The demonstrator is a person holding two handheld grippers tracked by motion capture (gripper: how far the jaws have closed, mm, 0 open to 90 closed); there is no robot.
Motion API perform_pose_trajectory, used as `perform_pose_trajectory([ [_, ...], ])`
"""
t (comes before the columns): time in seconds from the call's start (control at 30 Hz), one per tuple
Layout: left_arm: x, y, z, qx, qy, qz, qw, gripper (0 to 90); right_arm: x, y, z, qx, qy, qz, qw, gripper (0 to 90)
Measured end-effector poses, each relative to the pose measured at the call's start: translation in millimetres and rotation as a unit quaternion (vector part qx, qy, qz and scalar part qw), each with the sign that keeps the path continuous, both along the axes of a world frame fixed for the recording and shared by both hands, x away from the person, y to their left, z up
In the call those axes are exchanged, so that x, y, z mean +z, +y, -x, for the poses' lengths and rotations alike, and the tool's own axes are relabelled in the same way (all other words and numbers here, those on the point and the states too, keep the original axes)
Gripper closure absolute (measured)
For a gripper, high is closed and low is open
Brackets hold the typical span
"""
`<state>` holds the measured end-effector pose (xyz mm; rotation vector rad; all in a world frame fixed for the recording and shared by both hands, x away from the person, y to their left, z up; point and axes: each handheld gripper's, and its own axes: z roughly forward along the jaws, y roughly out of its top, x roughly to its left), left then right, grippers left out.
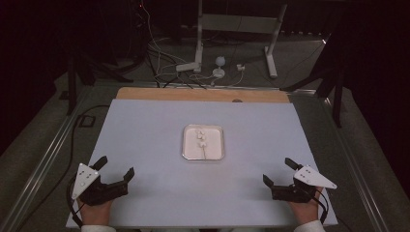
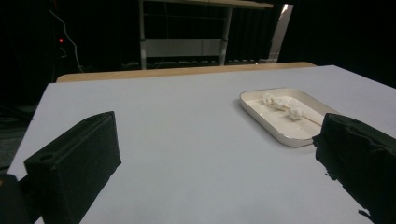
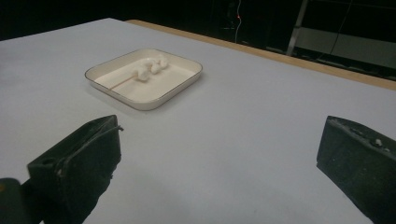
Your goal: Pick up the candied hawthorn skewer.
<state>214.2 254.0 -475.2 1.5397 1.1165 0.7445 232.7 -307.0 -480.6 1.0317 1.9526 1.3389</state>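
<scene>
A shallow white square tray lies at the middle of the pale table. On it rests a thin wooden skewer with white marshmallow-like lumps threaded on its far end. The same tray sits ahead and to the right of the left gripper's jaws, with the lumps on it. My left gripper rests open near the front left of the table, nothing between its jaws. At the front right my right gripper is open and empty too, with the tray and lumps ahead to its left.
The pale sheet covers a wooden tabletop whose far edge shows bare. Behind the table stand a white frame, cables and a power strip on the floor. Metal rails run along both sides.
</scene>
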Motion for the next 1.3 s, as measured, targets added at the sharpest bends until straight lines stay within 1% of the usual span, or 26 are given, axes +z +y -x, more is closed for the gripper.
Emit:
perform_pose_trajectory([
  [0.07, -1.4, 0.9, -0.3, 0.001, 0.002, 0.0, 1.0, 0.5, -0.4, -0.8, 0.1, -0.002, 0.002, 0.001, 1.0, 0.0],
  [0.13, -1.7, 1.5, -0.6, 0.006, 0.005, -0.011, 0.9999, 0.5, -0.5, -1.1, 0.5, -0.004, 0.002, -0.001, 1.0, 0.0],
  [0.17, -1.7, 1.6, -0.6, 0.009, 0.007, -0.011, 0.9999, 0.5, -0.4, -1.0, 0.4, -0.004, 0.003, -0.002, 1.0, 0.0],
  [0.3, 1.2, 0.3, 0.1, 0.008, 0.019, -0.002, 0.9998, 0.5, -0.1, -0.4, 0.9, -0.007, 0.003, -0.006, 1.0, 0.0],
  [0.37, 4.0, -1.8, 0.4, 0.003, 0.02, 0.002, 0.9998, 0.5, 0.2, -0.5, 1.4, -0.008, 0.001, -0.006, 1.0, 0.0],
  [0.5, 9.6, -6.4, -1.9, -0.003, 0.024, 0.0, 0.9997, 0.6, 1.1, -1.6, 2.5, -0.016, -0.004, -0.008, 0.9998, 0.0],
  [0.57, 12.7, -8.3, -4.3, -0.007, 0.029, 0.0, 0.9996, 0.6, 1.2, -2.9, 2.3, -0.018, -0.006, -0.009, 0.9998, 0.0],
  [0.63, 14.2, -9.5, -5.4, -0.009, 0.031, 0.0, 0.9995, 0.6, 1.0, -3.8, 2.1, -0.021, -0.004, -0.009, 0.9997, 0.0],
  [0.7, 16.7, -12.0, -7.9, -0.015, 0.038, -0.003, 0.9992, 0.5, 0.8, -4.3, 2.0, -0.022, -0.004, -0.009, 0.9997, 0.0],
  [0.73, 17.8, -14.0, -10.3, -0.023, 0.046, -0.007, 0.9987, 0.6, 0.7, -4.3, 2.1, -0.023, -0.003, -0.008, 0.9997, 0.0],
  [0.87, 18.8, -17.5, -14.8, -0.029, 0.054, -0.004, 0.9981, 0.6, 0.8, -4.0, 2.7, -0.023, -0.005, -0.005, 0.9997, 0.0],
  [1.03, 22.2, -23.1, -19.6, -0.038, 0.052, -0.003, 0.9979, 0.5, 0.3, -4.0, 2.4, -0.025, -0.004, -0.004, 0.9997, 0.0],
  [1.17, 28.1, -32.6, -27.2, -0.05, 0.049, -0.004, 0.9975, 0.5, 0.1, -3.8, 2.4, -0.023, -0.004, -0.002, 0.9997, 0.0],
  [1.27, 30.1, -36.6, -30.9, -0.053, 0.048, -0.003, 0.9975, 0.5, -0.1, -3.4, 2.2, -0.023, -0.003, 0.0, 0.9997, 0.0],
  [1.3, 31.6, -40.7, -35.2, -0.055, 0.049, -0.003, 0.9973, 0.5, -0.2, -3.4, 2.0, -0.023, -0.003, 0.0, 0.9997, 0.0],
])
